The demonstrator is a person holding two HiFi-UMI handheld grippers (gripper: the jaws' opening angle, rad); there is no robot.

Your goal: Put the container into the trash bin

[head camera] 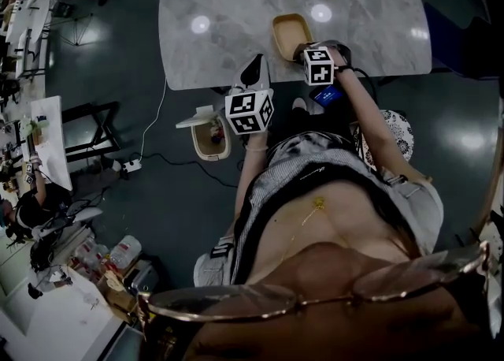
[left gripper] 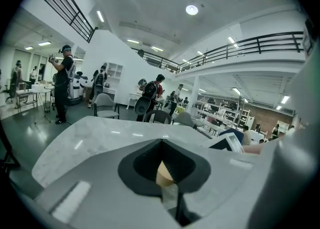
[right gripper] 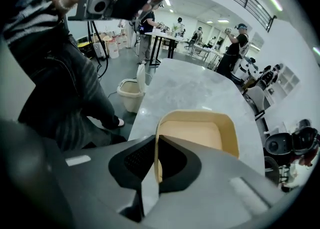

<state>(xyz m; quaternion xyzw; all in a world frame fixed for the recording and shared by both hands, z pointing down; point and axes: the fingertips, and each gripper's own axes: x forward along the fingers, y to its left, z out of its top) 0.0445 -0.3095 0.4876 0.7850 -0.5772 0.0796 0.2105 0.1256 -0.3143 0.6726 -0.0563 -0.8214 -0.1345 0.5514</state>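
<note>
- Container [head camera: 290, 32] (a tan, shallow tub) sits on the tabletop [head camera: 228, 13], right at the near edge, about halfway along it.
- It looks empty inside.
- The right gripper [right gripper: 156, 148] has its jaws pinched tight on the container's near wall. One jaw is inside the tub and one is outside.
- The left gripper [left gripper: 162, 145] is at the same near edge, just beside the container on its left. Its jaws are pressed together. A small tan bit shows in the hole between them. I think that is the container seen past the jaws, not a thing being held.
- The trash bin [head camera: 203, 150] stands on the floor [head camera: 157, 194], below the near edge and off to the left. Its lid [head camera: 191, 121] is up, so the top is open.
- I think the container is light and thin. Its walls may bend a little when squeezed, and its smooth sides could slip.
- The rim of the wall is a good place to hold it, because the jaws can bite on both sides there.
- Held by one wall only, it may tip and hang down when lifted. It has nothing in it to spill, so that should be fine.
</note>
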